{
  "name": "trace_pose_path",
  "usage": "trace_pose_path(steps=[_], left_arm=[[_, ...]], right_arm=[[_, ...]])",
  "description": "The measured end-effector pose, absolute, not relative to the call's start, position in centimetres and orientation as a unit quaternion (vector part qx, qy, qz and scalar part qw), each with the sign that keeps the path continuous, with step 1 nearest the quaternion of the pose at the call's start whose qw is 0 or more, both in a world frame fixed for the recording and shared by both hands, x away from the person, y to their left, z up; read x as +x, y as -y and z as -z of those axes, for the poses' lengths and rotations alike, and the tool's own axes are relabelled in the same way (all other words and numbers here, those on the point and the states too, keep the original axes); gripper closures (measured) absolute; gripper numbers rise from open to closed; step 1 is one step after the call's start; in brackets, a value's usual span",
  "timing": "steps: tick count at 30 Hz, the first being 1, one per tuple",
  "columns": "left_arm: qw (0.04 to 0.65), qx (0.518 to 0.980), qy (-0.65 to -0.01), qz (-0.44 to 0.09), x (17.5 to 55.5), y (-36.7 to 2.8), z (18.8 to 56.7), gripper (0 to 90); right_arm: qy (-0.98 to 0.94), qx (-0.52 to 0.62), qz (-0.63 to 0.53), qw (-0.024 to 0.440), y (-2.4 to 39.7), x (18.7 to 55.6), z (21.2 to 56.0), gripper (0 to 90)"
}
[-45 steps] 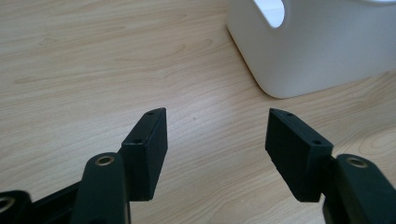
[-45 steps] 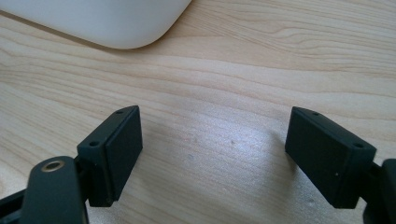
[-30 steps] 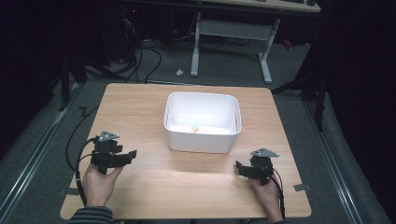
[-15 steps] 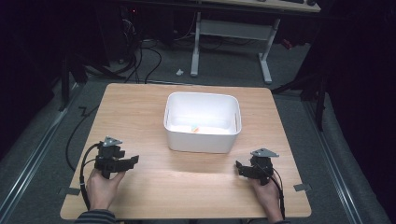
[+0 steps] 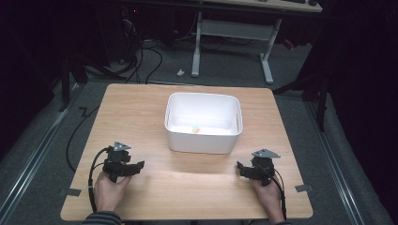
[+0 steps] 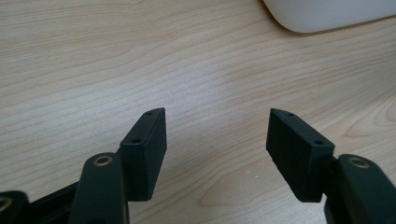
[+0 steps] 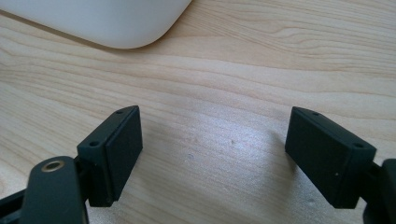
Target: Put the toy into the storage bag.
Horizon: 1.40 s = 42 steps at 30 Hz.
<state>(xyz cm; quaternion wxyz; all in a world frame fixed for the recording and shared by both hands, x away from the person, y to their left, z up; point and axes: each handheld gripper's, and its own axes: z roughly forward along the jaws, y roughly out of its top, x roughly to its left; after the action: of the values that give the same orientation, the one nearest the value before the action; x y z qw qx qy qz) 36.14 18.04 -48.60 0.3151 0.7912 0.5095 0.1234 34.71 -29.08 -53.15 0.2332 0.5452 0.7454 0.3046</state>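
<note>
High view: white tub (image 5: 203, 123) sits at worktop centre, a small orange-and-green item (image 5: 196, 128) lying on its floor toward the near wall. Left gripper (image 5: 133, 168) rests at about 7 o'clock from the tub, right gripper (image 5: 240, 167) at about 5 o'clock, each well apart from the tub and held by a hand at the near edge of the worktop (image 5: 141, 103).

Left gripper view: jaws roughly half open, bare wood between them, nothing gripped; tub corner (image 6: 327, 14) at 1 o'clock. Right gripper view: jaws stand wide apart, empty; tub corner (image 7: 107, 23) at 11 o'clock.

Risks, as judged:
- The item is small and lies close under the near wall — a reach from the near side could catch a jaw on the rim and shove or tip the light tub.
- Half-open left jaws may straddle poorly; a pinch off-centre could flick the item away across the smooth floor.
- Both grippers entering at once could collide over the tub.

Versus a second ago: left gripper has come lower and nearer the person — right gripper, tub and item unchanged.
</note>
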Motion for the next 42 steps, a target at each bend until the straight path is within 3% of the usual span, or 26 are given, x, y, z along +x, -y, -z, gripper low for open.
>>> trace_pose_path(steps=[25,35,42], left_arm=[[0.3,0.795,-0.509,-0.137,36.1,-16.2,51.6,37.9],[0.306,0.786,-0.506,-0.178,36.0,-15.8,52.4,37.8],[0.342,0.764,-0.502,-0.216,35.3,-15.5,53.6,29.9]], right_arm=[[-0.746,0.544,-0.305,0.233,29.1,34.7,53.1,19.0],[-0.746,0.544,-0.305,0.233,29.1,34.7,53.1,19.0],[-0.746,0.544,-0.305,0.234,29.1,34.7,53.2,19.0]])
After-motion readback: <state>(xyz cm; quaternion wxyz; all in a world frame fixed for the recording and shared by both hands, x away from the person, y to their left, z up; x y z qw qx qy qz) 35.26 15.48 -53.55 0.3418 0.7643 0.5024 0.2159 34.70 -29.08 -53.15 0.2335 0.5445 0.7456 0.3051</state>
